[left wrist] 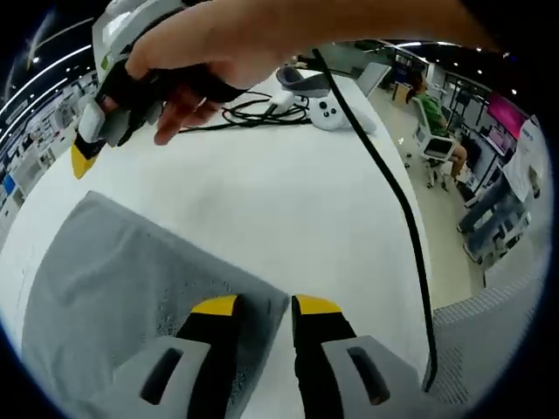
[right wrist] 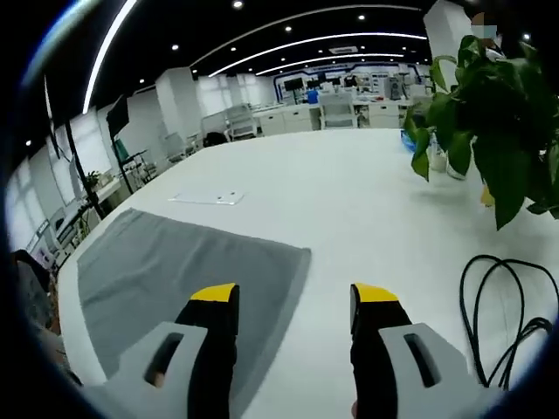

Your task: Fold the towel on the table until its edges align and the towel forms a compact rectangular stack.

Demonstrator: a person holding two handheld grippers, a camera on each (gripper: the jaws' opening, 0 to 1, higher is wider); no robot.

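Left claw (left wrist: 265,305), jaws slightly parted, straddles the towel (left wrist: 131,288) corner; right claw (right wrist: 295,295) hangs released beside its edge. Towel lies flat on tabletop (right wrist: 349,192); folding appears unfinished.

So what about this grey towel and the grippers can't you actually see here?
- Towel: near edge hidden under the left gripper in the left gripper view.
- Towel's near corner hidden behind the right gripper in the right gripper view.
- Black cable: lower end cut off by the picture's edge.
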